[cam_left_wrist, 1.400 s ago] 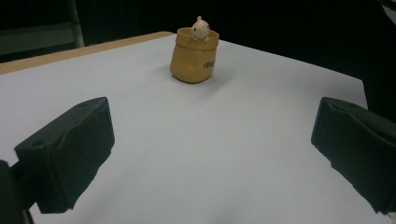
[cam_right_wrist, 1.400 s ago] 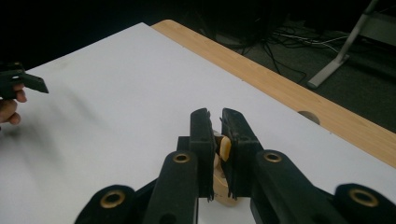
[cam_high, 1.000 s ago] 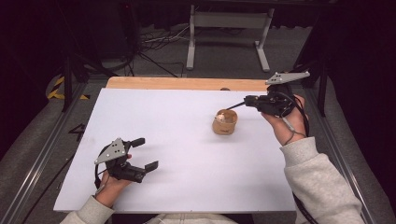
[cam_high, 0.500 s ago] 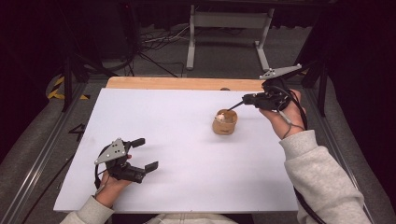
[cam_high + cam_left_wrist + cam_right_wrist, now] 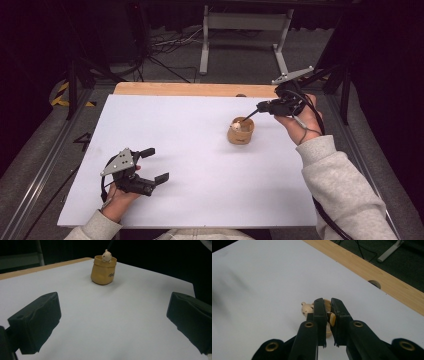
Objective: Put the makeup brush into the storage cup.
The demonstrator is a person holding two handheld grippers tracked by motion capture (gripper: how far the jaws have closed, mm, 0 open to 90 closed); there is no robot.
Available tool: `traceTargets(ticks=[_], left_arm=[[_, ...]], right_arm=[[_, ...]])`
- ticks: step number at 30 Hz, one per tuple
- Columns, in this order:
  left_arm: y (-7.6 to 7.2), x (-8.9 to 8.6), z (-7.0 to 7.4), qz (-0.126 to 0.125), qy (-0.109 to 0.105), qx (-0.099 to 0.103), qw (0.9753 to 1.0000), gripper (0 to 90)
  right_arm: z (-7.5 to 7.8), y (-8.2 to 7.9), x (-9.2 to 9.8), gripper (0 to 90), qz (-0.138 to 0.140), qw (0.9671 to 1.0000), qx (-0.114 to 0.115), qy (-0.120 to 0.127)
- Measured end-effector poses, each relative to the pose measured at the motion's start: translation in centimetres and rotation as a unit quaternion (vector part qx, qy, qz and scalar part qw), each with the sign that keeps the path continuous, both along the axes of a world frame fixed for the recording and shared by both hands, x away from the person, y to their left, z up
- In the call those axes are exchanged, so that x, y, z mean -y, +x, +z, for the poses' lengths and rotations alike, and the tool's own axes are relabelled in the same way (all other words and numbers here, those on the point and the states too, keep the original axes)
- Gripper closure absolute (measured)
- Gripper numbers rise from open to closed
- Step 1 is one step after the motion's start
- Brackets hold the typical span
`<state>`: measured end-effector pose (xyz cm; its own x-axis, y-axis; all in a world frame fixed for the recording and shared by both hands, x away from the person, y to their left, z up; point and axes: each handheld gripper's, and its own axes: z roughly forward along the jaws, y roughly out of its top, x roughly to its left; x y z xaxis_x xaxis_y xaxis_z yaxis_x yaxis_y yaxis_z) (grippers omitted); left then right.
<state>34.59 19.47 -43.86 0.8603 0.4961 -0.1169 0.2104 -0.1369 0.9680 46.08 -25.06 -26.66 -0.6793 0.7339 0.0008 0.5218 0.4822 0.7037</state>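
1. Since the earlier frames, the right gripper [image 5: 259,107] has lifted a little and tilted beside the pouch, while the left gripper [image 5: 154,164] rests in the same spot near the front left of the table [image 5: 165,130].
2. At the left, that left gripper lies low over the white table with its fingers [image 5: 35,322] spread wide and nothing between them; it stands well apart from the pouch.
3. Toward the right of the middle stands the small tan pouch [image 5: 240,133], upright, with a pale round-headed figurine [image 5: 106,256] peeking over its rim.
4. At the right, the right gripper hangs just above the pouch's mouth, its fingers [image 5: 320,315] almost closed on a thin dark stick [image 5: 248,116] that slants down into the pouch; a small yellowish piece [image 5: 332,319] shows in the narrow gap, but I cannot tell if the two are one thing.
5. My judgement: the step in hand is working the stick at the pouch, either drawing it out or setting it in; which one cannot be told.
6. Next, the right hand needs a steady, straight move along the stick's line, so that the light pouch does not tip; the free left gripper could come over to steady it.
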Motion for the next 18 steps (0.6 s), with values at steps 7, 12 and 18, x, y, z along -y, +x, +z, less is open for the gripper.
traceTargets(ticks=[7,12,18], left_arm=[[0.0,0.0,0.0,0.000,0.000,-0.001,1.0000,0.2],[0.0,0.0,0.0,-0.001,0.001,-0.002,1.0000,0.2],[0.0,0.0,0.0,0.000,0.000,-0.001,1.0000,0.2]], right_arm=[[-0.9,0.8,0.2,83.3,-0.005,0.9999,-0.014,0.000],[-1.3,1.2,0.4,83.3,-0.008,0.9997,-0.022,0.000],[-2.1,1.7,0.5,83.2,-0.011,0.9995,-0.030,-0.002]])
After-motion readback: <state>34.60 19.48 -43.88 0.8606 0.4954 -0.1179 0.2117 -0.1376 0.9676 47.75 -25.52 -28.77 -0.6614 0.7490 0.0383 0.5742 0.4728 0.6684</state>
